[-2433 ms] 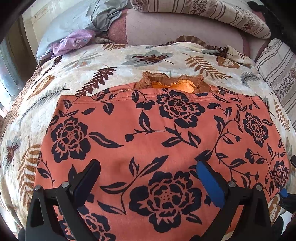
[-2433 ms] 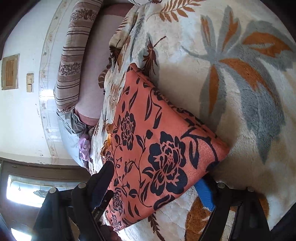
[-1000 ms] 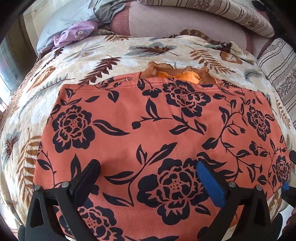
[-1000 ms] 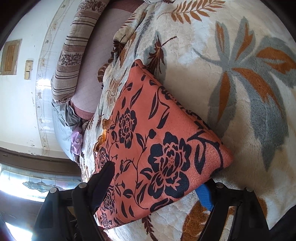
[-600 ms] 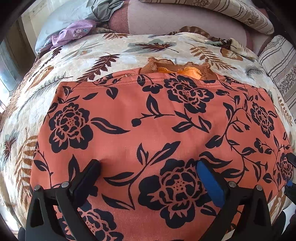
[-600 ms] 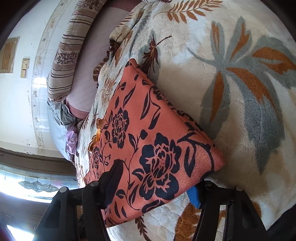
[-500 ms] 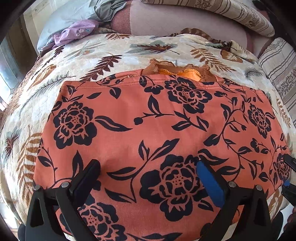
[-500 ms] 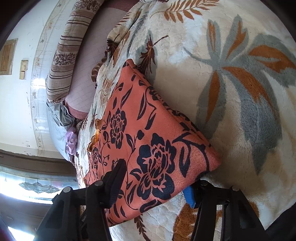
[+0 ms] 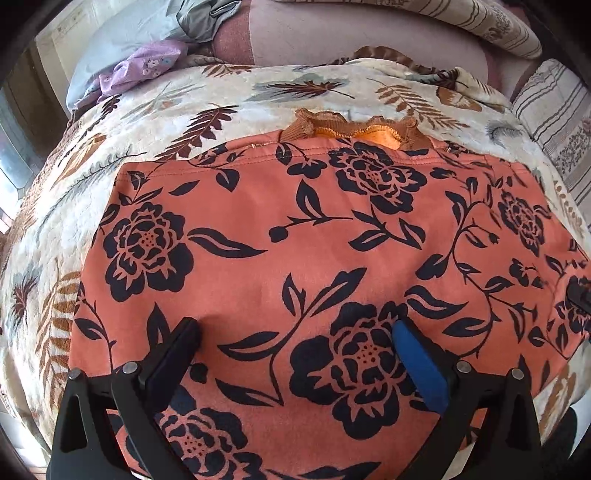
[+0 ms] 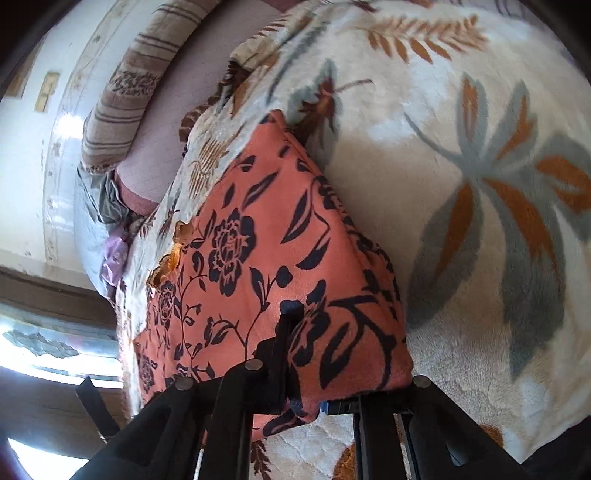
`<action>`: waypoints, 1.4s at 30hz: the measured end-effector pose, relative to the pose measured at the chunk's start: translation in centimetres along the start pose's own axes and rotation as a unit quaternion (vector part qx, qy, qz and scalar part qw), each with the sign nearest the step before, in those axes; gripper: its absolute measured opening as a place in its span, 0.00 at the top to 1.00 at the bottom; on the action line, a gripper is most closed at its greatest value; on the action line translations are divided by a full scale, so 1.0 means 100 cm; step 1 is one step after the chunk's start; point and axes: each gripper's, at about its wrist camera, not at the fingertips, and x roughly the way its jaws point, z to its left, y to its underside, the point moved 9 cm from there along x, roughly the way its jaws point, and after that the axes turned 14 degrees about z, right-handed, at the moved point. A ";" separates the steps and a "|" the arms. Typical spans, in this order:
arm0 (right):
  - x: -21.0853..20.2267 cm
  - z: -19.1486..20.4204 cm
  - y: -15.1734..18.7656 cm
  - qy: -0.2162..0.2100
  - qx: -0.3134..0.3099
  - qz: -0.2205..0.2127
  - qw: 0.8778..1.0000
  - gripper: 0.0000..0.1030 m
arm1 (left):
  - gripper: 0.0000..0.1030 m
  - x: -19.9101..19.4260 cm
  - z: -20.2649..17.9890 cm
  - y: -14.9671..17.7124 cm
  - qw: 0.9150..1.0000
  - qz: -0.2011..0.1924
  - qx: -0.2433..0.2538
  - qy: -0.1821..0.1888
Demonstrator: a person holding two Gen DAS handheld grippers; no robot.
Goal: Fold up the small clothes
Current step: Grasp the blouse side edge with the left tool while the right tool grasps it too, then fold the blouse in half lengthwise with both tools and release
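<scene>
Two hand-held grippers: left [image 9: 295, 343] wide apart, right [image 10: 308, 369] pinching garment [image 10: 266, 258] corner.

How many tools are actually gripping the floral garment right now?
1. The right tool is closed on the near corner of the floral garment. The left tool is open, fingers spread above the fabric, gripping nothing.

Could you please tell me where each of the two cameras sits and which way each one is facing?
Left wrist: above the near part of the orange flowered garment, facing across the blanket toward the pillows; the left gripper shows, jaws wide apart.
Right wrist: low at the garment's corner, rolled sideways, facing along the bed; the right gripper shows, jaws closed on the corner.
Shared: garment, blanket, pillows, purple cloth.
</scene>
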 end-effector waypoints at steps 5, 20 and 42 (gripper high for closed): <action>-0.040 0.137 0.007 0.001 -0.159 -0.064 0.985 0.90 | 0.00 -0.053 0.062 0.008 0.987 -0.068 -0.102 0.099; 0.154 0.245 0.157 0.036 -0.329 0.109 0.937 0.90 | 0.00 -0.065 0.195 0.004 0.900 -0.081 -0.250 0.346; 0.105 0.264 0.144 -0.008 -0.355 0.071 0.932 0.90 | 0.85 -0.017 0.102 -0.077 0.932 0.070 -0.140 0.328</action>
